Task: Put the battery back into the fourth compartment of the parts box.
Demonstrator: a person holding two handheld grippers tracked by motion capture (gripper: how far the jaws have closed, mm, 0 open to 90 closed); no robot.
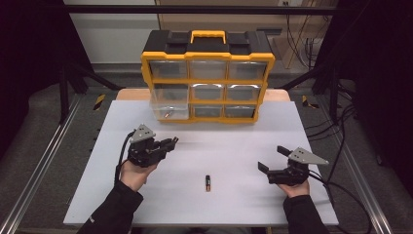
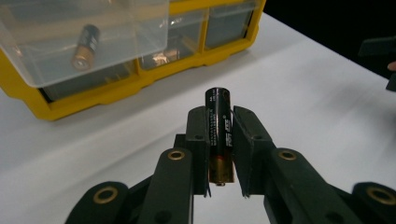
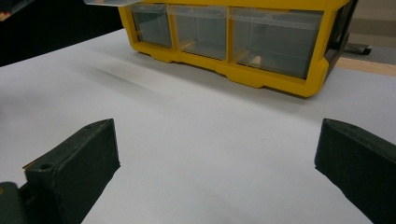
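One battery [image 2: 219,135] lengthwise between claw pads

A white table [image 1: 234,146] carries a yellow-and-black drawer organiser [image 1: 208,75], which stands at the far edge, about centred. One clear drawer [image 1: 169,101] on the organiser's left side is pulled out over the tabletop. A single battery [image 1: 208,183] lies flat on the table well in front of the organiser, roughly below its middle column, near the front edge.
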